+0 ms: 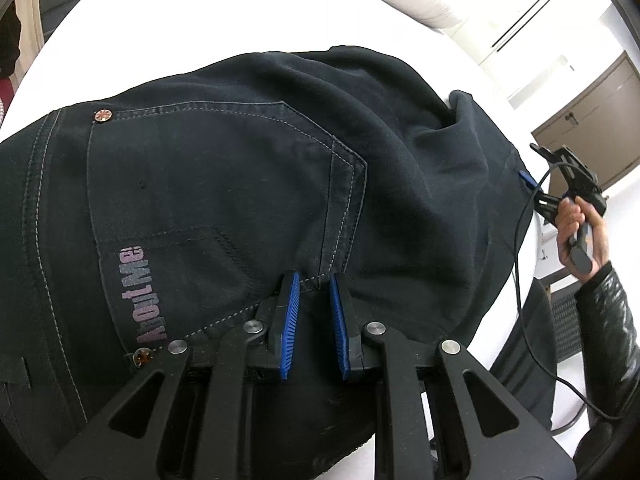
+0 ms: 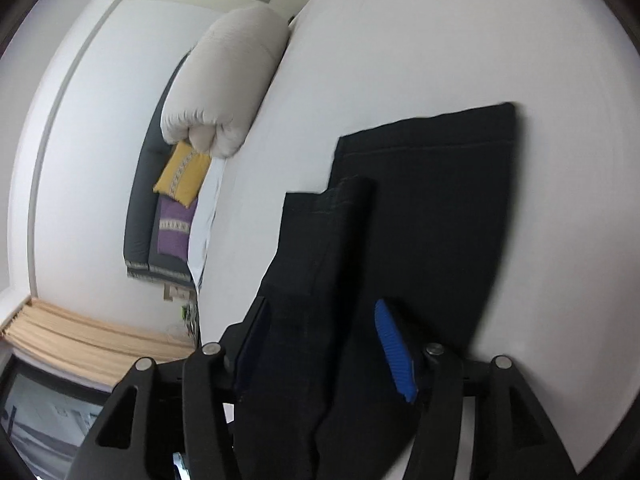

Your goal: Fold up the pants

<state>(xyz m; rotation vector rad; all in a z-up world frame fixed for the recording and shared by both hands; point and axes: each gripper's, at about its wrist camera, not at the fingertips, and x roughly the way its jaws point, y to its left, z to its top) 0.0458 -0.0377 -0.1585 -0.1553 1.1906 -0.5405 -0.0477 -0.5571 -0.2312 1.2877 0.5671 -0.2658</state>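
Left wrist view looks down on dark pants (image 1: 248, 184) spread over a white bed (image 1: 180, 20). The left claw (image 1: 314, 280) has its two blue ribbed pads drawn close together, their tips at a stitched seam just below the back pocket (image 1: 216, 184); a narrow gap shows between the pads lower down, and whether cloth is truly pinched at the tips I cannot tell. The pocket is five-sided, outlined in pale double stitching, with a copper rivet (image 1: 103, 115) at one corner and faded pinkish lettering along one edge. The cloth is heavy denim-like twill, bunched into soft folds toward the far side. At the right edge, a hand (image 1: 580, 232) in a shiny black sleeve grips the handle of the right claw (image 1: 532, 184), which sits at the pants' edge.

From the right wrist view, the right claw (image 2: 324, 332) stands spread, one blue ribbed pad to the right and the other, shadowed, to the left. A pant leg (image 2: 420, 208) lies between them without the pads pressing on it. The two legs run out flat across the bed (image 2: 480, 40), their hems squared off with a visible stitch line. A puffy pale duvet (image 2: 224, 80) is rolled at the bed's far end, beside a yellow pillow (image 2: 182, 174) and a purple pillow (image 2: 174, 230).
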